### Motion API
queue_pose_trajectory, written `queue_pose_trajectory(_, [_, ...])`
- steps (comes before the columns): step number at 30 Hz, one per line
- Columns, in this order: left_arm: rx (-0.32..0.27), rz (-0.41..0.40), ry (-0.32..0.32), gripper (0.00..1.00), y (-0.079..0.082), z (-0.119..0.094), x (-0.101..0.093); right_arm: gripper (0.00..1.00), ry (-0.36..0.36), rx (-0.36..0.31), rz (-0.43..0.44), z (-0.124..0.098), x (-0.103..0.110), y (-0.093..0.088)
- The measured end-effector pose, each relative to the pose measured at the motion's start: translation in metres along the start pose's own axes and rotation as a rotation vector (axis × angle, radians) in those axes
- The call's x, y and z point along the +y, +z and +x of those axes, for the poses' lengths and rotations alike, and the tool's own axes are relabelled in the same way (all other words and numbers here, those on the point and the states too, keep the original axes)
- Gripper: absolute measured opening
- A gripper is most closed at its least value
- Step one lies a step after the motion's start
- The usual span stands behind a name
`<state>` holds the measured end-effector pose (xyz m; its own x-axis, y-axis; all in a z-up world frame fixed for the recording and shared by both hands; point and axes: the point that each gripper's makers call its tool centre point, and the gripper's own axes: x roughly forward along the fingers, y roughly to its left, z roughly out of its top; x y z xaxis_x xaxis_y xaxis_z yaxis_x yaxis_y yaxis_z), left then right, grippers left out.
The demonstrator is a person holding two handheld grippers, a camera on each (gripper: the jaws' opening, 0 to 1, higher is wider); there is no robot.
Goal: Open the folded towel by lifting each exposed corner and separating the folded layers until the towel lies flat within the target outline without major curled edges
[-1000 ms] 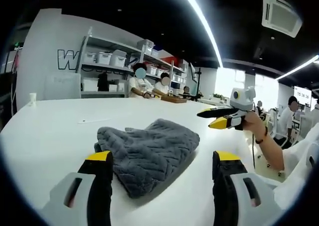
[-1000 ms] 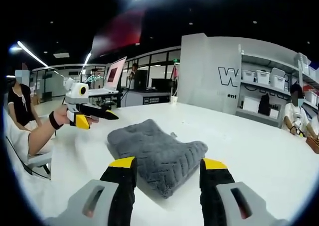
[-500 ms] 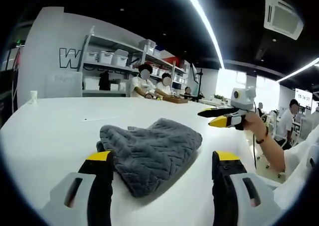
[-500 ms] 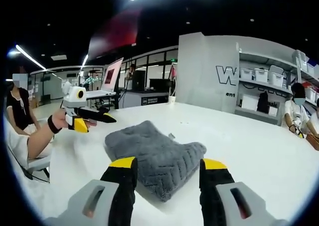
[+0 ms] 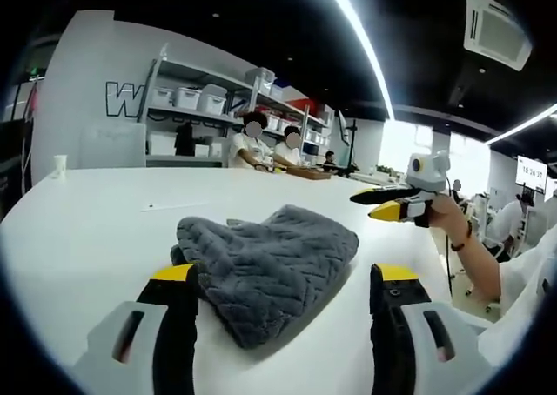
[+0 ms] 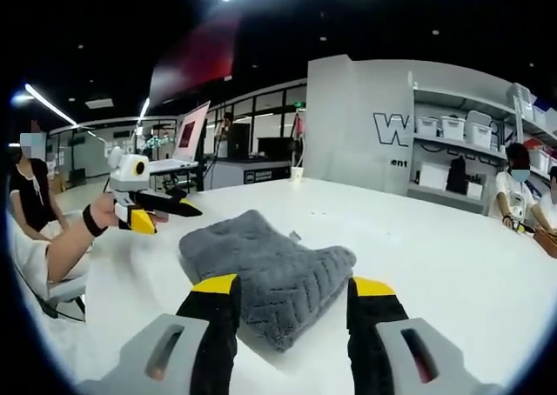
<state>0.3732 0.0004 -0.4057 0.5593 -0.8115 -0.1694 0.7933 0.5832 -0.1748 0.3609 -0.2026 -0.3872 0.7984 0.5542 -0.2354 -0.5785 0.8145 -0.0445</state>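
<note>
Towel (image 5: pixel 265 264) looms nearer than before, folded, between both spread-jawed, empty grippers (image 5: pixel 283 295) (image 6: pixel 291 304).

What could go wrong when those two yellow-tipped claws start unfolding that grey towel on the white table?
The towel lies folded thick, so a gripper might pinch several layers at once instead of one corner. The left gripper and right gripper both point at it with jaws open; pulling unevenly could drag the whole bundle across the smooth table rather than spread it. I see no target outline, so placement may drift.
</note>
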Motion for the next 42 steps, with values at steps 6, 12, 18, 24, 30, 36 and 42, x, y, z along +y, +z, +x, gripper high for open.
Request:
queue_pose_trajectory(6, [0.001, -0.006, 0.006, 0.79, -0.004, 0.001, -0.007, 0.45, 0.005, -0.002, -0.003, 0.004, 0.0, 0.002])
queue_pose_trajectory(12, [0.005, 0.002, 0.007, 0.77, -0.005, 0.002, -0.009, 0.45, -0.003, 0.002, 0.006, 0.01, -0.002, 0.003])
queue_pose_trajectory(18, [0.013, -0.002, 0.011, 0.77, -0.007, 0.003, -0.009, 0.46, -0.007, 0.0, 0.021, 0.014, -0.006, 0.004])
queue_pose_trajectory(24, [0.013, -0.009, 0.01, 0.77, -0.008, 0.006, -0.011, 0.45, -0.008, 0.001, 0.033, 0.016, -0.009, 0.003])
queue_pose_trajectory(30, [0.022, -0.027, 0.015, 0.75, -0.005, 0.01, -0.002, 0.44, -0.012, 0.003, 0.045, 0.019, -0.011, 0.004])
queue_pose_trajectory(36, [0.021, -0.043, 0.02, 0.74, -0.005, 0.015, 0.001, 0.44, -0.005, 0.012, 0.044, 0.024, -0.012, 0.003])
queue_pose_trajectory(42, [0.012, -0.039, 0.016, 0.73, -0.004, 0.019, 0.001, 0.43, -0.001, 0.017, 0.052, 0.029, -0.011, 0.004])
